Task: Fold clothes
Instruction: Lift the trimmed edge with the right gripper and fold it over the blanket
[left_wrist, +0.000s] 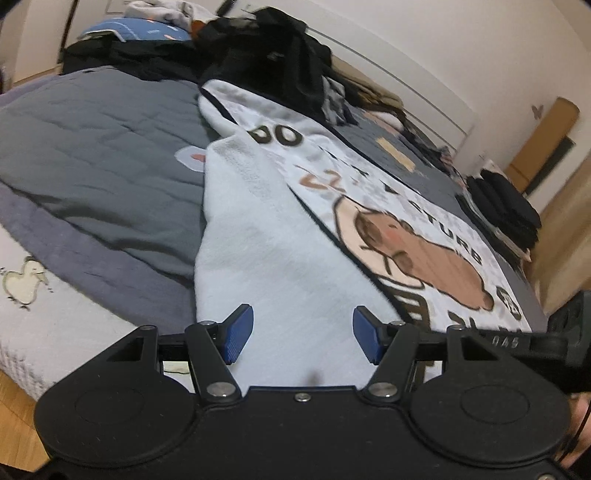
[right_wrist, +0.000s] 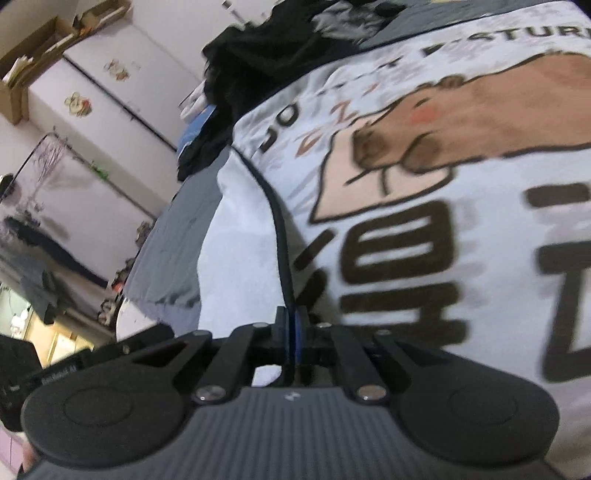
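White fleece blanket (left_wrist: 280, 258) with capybara print lies across bed (left_wrist: 92, 155), long axis running away from both grippers. Right gripper (right_wrist: 291, 328) clenched on its dark-trimmed near edge; left gripper (left_wrist: 303, 334) spread, hovering over plain fold beside it, gripping nothing.

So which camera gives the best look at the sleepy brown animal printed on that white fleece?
The right wrist view: the brown animal fills the upper right, large, with its blush visible. The left wrist view shows the brown animal whole but smaller, slanted and farther off.
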